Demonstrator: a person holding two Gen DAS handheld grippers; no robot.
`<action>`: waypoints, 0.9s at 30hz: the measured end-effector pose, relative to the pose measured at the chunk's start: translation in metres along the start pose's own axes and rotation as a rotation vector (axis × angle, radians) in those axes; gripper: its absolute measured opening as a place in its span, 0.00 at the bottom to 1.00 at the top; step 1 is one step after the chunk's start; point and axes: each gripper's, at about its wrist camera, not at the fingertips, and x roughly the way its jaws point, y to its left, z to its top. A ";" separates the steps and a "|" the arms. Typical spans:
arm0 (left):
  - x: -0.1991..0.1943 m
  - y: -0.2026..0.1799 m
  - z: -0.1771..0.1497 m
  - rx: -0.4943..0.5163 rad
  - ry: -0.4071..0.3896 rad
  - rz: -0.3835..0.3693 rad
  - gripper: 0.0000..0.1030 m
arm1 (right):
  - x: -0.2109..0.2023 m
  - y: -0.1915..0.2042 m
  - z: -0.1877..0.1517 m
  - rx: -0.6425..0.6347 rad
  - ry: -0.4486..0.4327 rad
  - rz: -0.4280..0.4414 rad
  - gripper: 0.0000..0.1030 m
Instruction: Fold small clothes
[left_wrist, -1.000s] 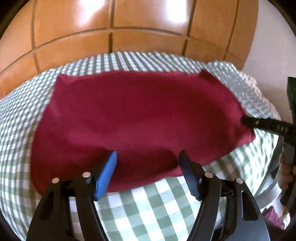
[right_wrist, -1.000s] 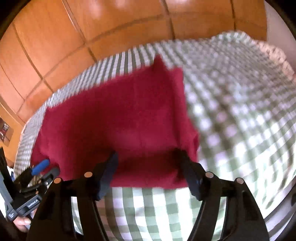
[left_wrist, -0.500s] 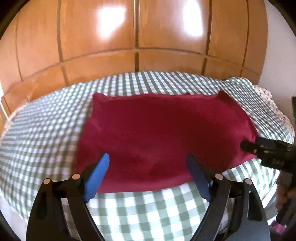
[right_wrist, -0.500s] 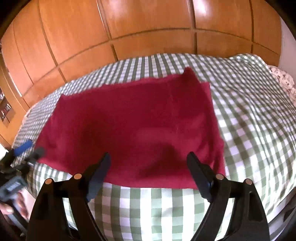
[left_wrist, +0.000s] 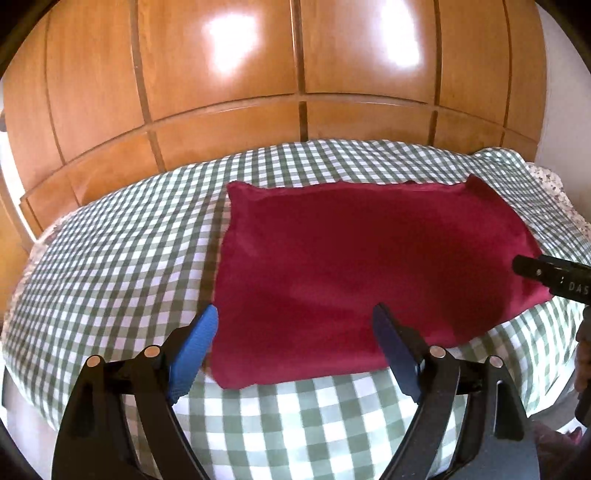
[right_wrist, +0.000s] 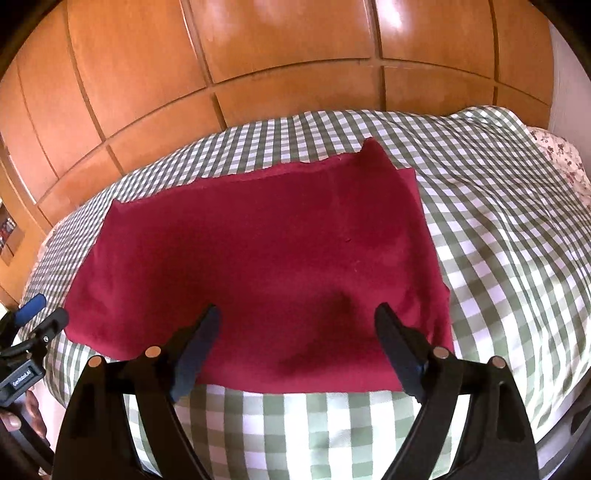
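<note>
Lying flat on green-checked bed cover (left_wrist: 110, 266): dark red rectangular cloth (left_wrist: 362, 273), both hand-held grippers (left_wrist: 293, 325) (right_wrist: 297, 321) spread apart, empty.

Glossy wooden wardrobe panels (left_wrist: 295, 74); green checked bedcover (left_wrist: 122, 266), floral sheet edge (right_wrist: 561, 155)

Bed (left_wrist: 110, 266): covered edge to edge by a green-and-white checked cover (right_wrist: 498, 229), lightly wrinkled toward the far right corner. A floral-print fabric (right_wrist: 565, 155) shows at that far right edge, beyond the checks. One item lies directly on the cover: a dark red garment (left_wrist: 369, 266), spread flat and roughly rectangular, with a small corner peak on its far edge. Its near edge lies close to the near side of the bed.
</note>
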 end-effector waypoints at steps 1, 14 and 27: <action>0.000 0.001 0.001 0.000 -0.002 0.002 0.82 | 0.001 0.001 0.001 0.002 0.001 0.003 0.83; 0.020 0.009 0.025 0.032 -0.017 0.006 0.82 | 0.013 -0.009 0.010 0.054 -0.002 -0.002 0.85; 0.060 0.005 0.069 0.044 -0.006 -0.027 0.80 | 0.015 -0.022 0.017 0.087 -0.024 -0.035 0.85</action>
